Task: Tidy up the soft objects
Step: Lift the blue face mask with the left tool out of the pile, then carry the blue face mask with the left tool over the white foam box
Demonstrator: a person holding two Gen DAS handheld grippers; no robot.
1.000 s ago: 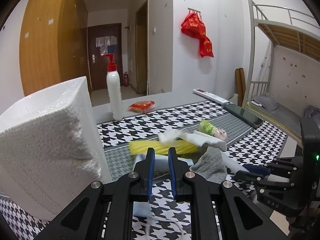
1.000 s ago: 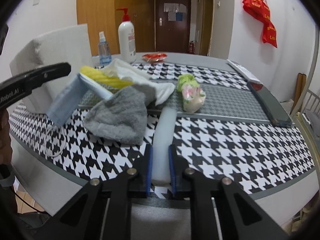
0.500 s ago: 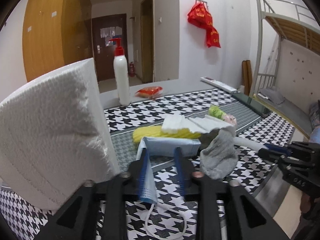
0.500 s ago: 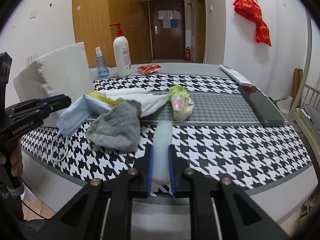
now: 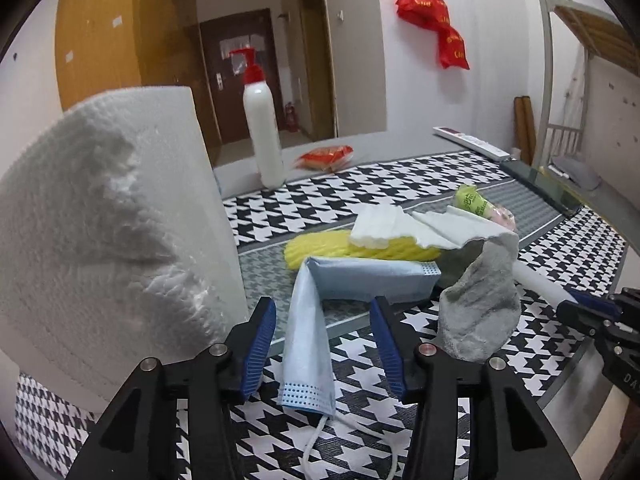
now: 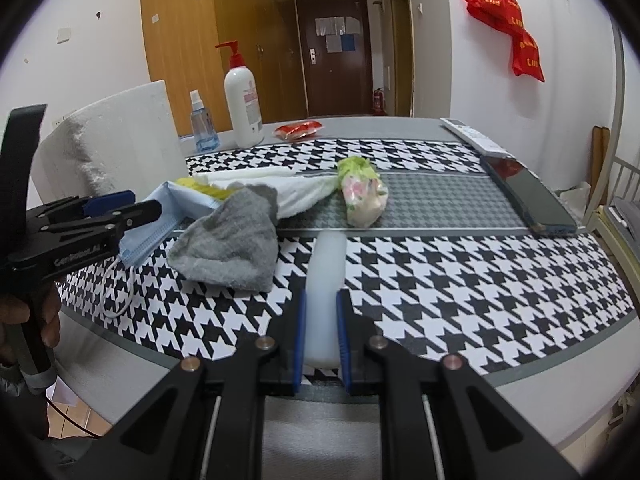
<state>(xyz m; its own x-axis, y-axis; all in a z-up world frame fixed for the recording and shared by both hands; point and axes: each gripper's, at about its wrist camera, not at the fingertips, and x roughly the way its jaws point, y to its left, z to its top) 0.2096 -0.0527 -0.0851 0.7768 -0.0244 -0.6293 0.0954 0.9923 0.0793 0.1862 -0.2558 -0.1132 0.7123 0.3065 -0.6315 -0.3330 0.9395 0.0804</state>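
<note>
- Blue face mask point(image 5: 308, 332) lies folded just in front of the yellow foam net point(image 5: 320, 250); looks light and limp, best pinched at its folded edge.
- Left gripper point(image 5: 323, 344): jaws spread around it.
- Right gripper point(image 6: 321, 336): jaws pinching a white foam tube point(image 6: 325, 280).

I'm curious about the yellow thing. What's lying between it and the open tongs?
The blue face mask, draped between the open left tongs and the yellow foam net; left wrist view.

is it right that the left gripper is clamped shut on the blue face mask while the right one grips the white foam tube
Not quite. The left gripper is open, its fingers spread either side of the blue face mask, as the left wrist view shows. The right gripper does grip the white foam tube.
</note>
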